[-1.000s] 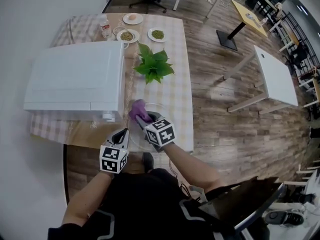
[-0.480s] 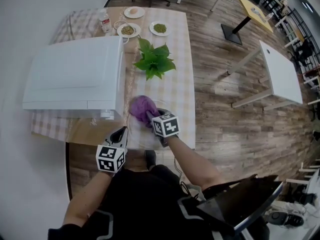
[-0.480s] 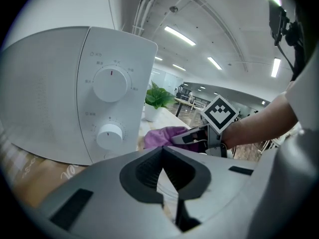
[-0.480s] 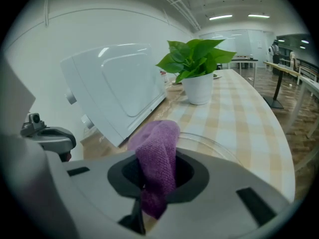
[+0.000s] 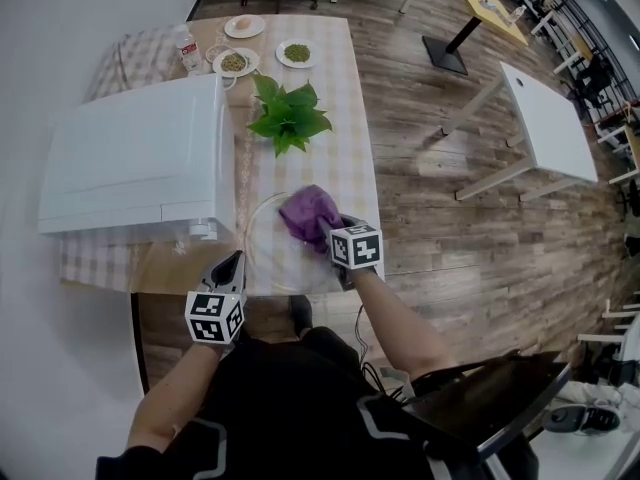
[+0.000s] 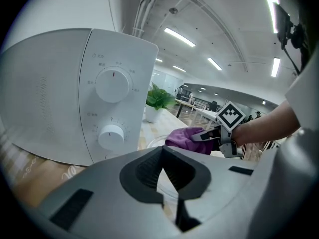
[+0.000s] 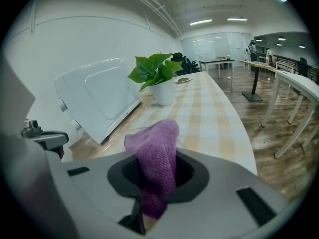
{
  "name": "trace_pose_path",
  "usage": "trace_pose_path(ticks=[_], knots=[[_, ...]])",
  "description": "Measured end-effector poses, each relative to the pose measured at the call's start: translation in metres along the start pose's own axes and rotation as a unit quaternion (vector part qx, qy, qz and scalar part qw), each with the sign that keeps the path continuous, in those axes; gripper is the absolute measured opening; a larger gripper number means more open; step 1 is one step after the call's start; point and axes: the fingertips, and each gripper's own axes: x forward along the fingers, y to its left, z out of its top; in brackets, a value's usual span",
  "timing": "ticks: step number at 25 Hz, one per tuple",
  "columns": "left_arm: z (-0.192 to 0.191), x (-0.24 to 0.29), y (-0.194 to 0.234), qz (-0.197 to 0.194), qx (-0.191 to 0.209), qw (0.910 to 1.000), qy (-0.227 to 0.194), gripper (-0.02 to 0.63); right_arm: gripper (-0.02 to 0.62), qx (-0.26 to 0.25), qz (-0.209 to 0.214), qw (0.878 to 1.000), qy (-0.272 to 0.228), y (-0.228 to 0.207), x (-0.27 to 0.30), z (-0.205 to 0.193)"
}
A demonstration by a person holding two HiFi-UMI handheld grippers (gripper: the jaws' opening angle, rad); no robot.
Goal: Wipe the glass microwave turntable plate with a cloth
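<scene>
Rightward over the round glass turntable plate (image 5: 264,244) slid the right gripper (image 5: 326,231), clamping a nubby purple cloth (image 5: 306,211); the left gripper (image 5: 232,261) pinches the rim.

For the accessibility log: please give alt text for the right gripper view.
The right gripper is shut on a purple cloth, which stands up in a fold above the jaws. Beyond it runs a checked table with a potted plant, and a white microwave at the left.
</scene>
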Motion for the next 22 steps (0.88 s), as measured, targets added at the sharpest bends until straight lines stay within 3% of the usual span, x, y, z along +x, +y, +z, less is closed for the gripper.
trace_pose_path(ticks=[7,11,16,22], knots=[[-0.001,-0.003,-0.003,-0.006,0.014,0.9999,0.000,0.006,0.074,-0.002,-0.071,0.997,0.005,-0.040,-0.032,-0.014],[0.001,-0.007,-0.007,-0.018,0.017,0.9997,-0.001,0.006,0.074,0.000,-0.091,0.996,-0.009,-0.041,-0.054,-0.014],[0.001,-0.013,-0.005,-0.022,0.014,0.9996,-0.004,0.006,0.074,-0.011,-0.045,0.997,-0.054,0.011,-0.071,0.007],[0.000,-0.024,0.004,-0.013,0.013,0.9998,-0.009,0.006,0.074,-0.054,0.059,0.994,-0.070,0.108,-0.062,0.027]])
